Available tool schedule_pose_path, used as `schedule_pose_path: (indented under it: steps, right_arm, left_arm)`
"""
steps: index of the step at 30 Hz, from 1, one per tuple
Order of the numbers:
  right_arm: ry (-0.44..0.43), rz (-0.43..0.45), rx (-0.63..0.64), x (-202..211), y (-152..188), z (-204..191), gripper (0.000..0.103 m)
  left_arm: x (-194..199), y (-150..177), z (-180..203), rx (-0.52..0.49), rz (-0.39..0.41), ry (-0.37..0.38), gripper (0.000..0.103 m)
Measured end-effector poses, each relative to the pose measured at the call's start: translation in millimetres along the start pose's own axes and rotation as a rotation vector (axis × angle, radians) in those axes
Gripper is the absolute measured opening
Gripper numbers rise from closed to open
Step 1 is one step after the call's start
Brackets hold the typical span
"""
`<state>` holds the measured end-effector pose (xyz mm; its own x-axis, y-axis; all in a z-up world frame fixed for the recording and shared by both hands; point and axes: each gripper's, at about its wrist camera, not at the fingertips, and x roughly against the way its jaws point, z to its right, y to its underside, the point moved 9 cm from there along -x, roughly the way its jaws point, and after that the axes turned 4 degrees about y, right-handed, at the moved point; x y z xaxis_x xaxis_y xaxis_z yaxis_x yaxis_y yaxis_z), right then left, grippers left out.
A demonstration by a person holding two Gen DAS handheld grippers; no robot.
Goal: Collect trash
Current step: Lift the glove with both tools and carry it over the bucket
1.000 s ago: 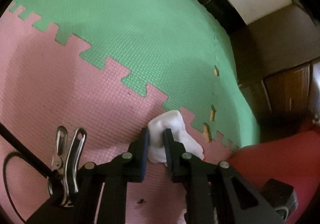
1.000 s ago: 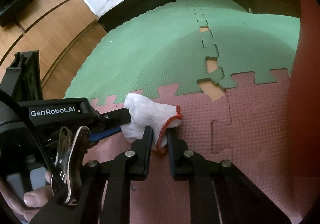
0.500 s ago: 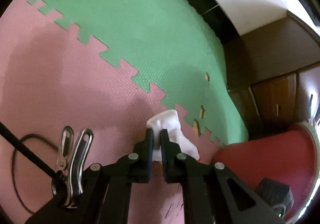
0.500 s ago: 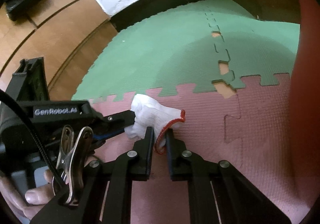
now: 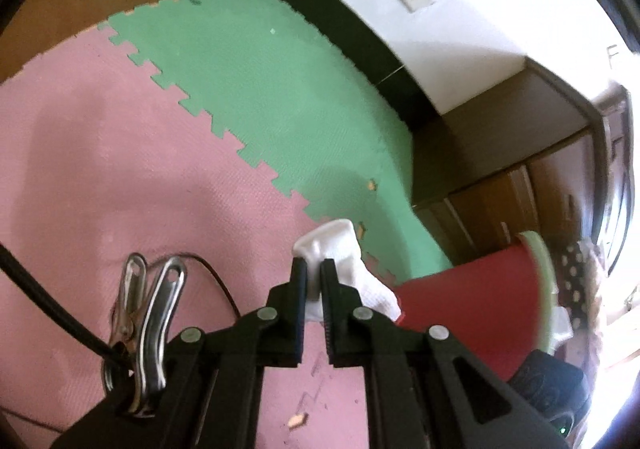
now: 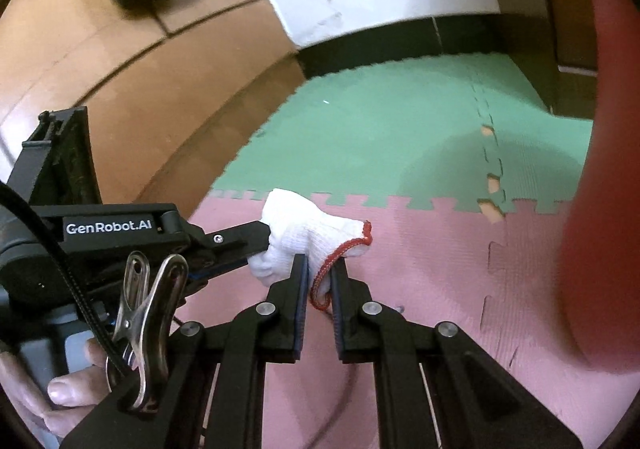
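**White glove pinched from both ends**

We see a white knit glove point(image 6: 304, 237) with a red-trimmed cuff, bunched and held clear above the pink mat point(image 6: 420, 269), near its seam with the green mat point(image 6: 380, 129). Our right gripper point(image 6: 320, 281) pinches the cuff; our left gripper point(image 6: 260, 237) clamps the fingers' end. A red bin point(image 5: 480, 305) stands just beside.

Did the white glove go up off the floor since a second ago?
Yes. The glove, pinched by both tongs, has risen: the mats' seam now looks smaller and farther below it.
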<state>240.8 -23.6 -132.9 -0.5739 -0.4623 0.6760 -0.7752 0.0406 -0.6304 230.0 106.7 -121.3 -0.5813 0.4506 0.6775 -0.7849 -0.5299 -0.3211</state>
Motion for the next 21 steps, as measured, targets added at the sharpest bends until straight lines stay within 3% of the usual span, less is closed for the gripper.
schedule_pose_path:
  steps: [11,21]
  right_arm:
    - [-0.010,0.165,0.081,105.9,-24.0,-30.6,0.012]
    - [0.061,0.301,0.045,192.4,-42.4,9.4,0.012]
  left_arm:
    - [73.6,17.1,84.6,-0.115,0.082,0.097,0.007]
    - [69.3,55.6,185.0,-0.260,0.044,0.172,0.007]
